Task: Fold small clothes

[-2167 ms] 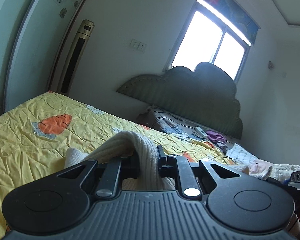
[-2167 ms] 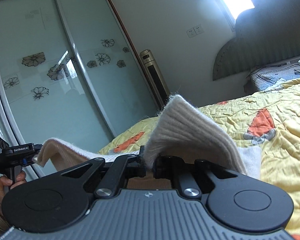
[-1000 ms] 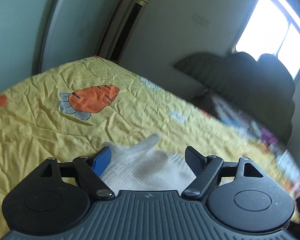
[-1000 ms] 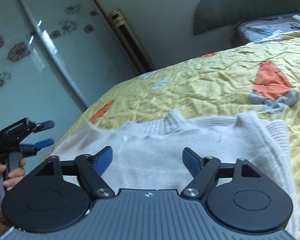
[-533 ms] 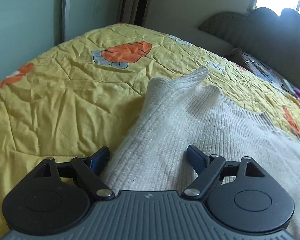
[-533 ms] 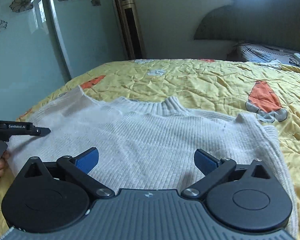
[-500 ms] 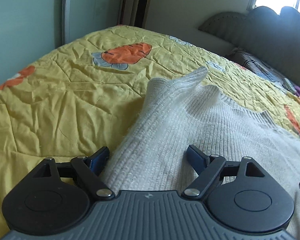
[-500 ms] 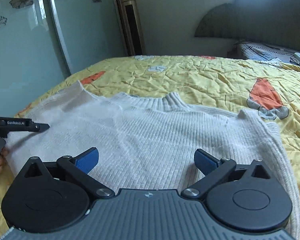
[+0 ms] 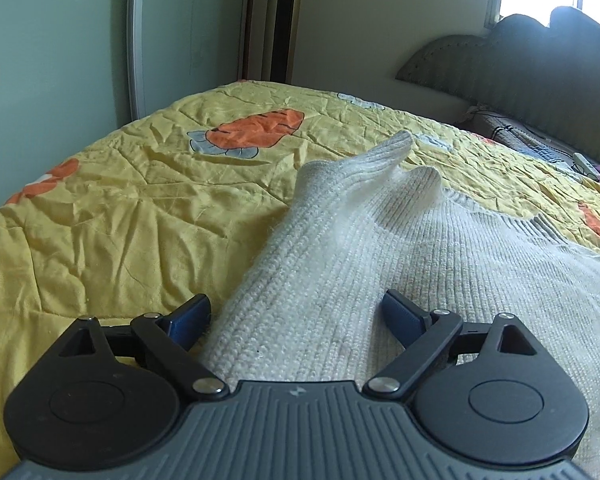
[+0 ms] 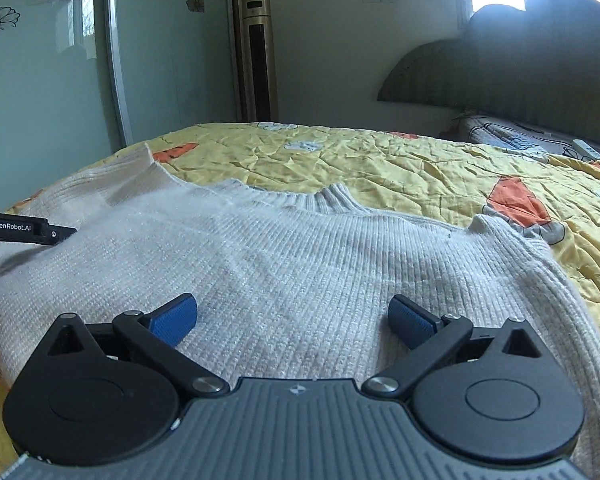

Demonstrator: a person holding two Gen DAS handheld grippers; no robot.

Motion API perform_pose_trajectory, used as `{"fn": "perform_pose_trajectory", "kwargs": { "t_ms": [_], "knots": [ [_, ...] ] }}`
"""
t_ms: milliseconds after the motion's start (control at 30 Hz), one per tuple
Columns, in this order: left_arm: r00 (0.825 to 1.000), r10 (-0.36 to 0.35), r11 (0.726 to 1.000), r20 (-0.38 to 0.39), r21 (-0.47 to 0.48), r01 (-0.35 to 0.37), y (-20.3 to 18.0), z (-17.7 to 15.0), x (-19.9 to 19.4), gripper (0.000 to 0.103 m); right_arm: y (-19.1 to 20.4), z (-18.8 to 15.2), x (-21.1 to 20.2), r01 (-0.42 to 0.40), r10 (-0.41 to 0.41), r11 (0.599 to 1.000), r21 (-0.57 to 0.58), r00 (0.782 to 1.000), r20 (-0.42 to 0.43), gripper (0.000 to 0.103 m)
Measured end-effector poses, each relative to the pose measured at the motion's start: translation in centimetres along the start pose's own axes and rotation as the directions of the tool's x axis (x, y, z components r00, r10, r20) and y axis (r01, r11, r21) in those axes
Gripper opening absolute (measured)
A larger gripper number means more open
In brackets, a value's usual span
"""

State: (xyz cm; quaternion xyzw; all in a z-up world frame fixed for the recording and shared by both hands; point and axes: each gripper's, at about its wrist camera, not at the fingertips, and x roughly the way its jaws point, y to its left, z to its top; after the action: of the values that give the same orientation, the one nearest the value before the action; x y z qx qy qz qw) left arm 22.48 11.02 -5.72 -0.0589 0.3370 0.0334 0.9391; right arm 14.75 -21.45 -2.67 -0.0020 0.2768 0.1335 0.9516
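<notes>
A cream ribbed knit sweater lies spread flat on the yellow quilt, its collar toward the far side. My right gripper hovers open just over the sweater's near hem, with the knit below its blue pads and not pinched. In the left wrist view the sweater's shoulder and sleeve run forward from between the jaws of my left gripper. Those jaws are opening, and the pads stand off the knit on both sides. A finger of the left gripper shows at the sweater's left edge.
The yellow quilt with orange carrot prints covers the bed. A dark padded headboard and a remote are at the far right. A tall tower fan and glass wardrobe doors stand beyond the bed.
Both grippers let go of the sweater they held up. It dropped and now lies flat on the quilt. Both jaws spread wide and both hands came down toward the near hem.
</notes>
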Motion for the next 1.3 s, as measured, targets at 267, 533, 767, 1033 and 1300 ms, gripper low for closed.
{"fn": "perform_pose_trajectory", "kwargs": {
  "t_ms": [267, 533, 767, 1033, 1300],
  "knots": [
    [1.000, 0.000, 1.000, 0.027, -0.015, 0.000, 0.3, -0.4, 0.2, 0.098, -0.2, -0.2, -0.1, -0.008, 0.008, 1.000, 0.014, 1.000, 0.016, 0.103],
    [0.999, -0.010, 0.999, 0.037, -0.032, 0.011, 0.5, -0.6, 0.1, 0.099, -0.2, -0.3, -0.2, -0.012, 0.011, 1.000, 0.025, 1.000, 0.023, 0.103],
    [0.999, -0.033, 0.998, 0.042, -0.053, 0.035, 0.9, -0.6, 0.1, 0.100, -0.4, -0.4, -0.3, -0.026, 0.025, 0.999, 0.044, 0.999, 0.033, 0.103],
    [0.998, -0.043, 0.997, 0.046, -0.059, 0.046, 1.0, -0.7, 0.1, 0.100, -0.6, -0.4, -0.4, -0.037, 0.035, 0.998, 0.055, 0.999, 0.039, 0.103],
    [0.997, -0.053, 0.996, 0.048, -0.064, 0.056, 1.1, -0.7, 0.0, 0.101, -0.6, -0.4, -0.4, -0.039, 0.037, 0.998, 0.056, 0.999, 0.039, 0.103]
  ]
}}
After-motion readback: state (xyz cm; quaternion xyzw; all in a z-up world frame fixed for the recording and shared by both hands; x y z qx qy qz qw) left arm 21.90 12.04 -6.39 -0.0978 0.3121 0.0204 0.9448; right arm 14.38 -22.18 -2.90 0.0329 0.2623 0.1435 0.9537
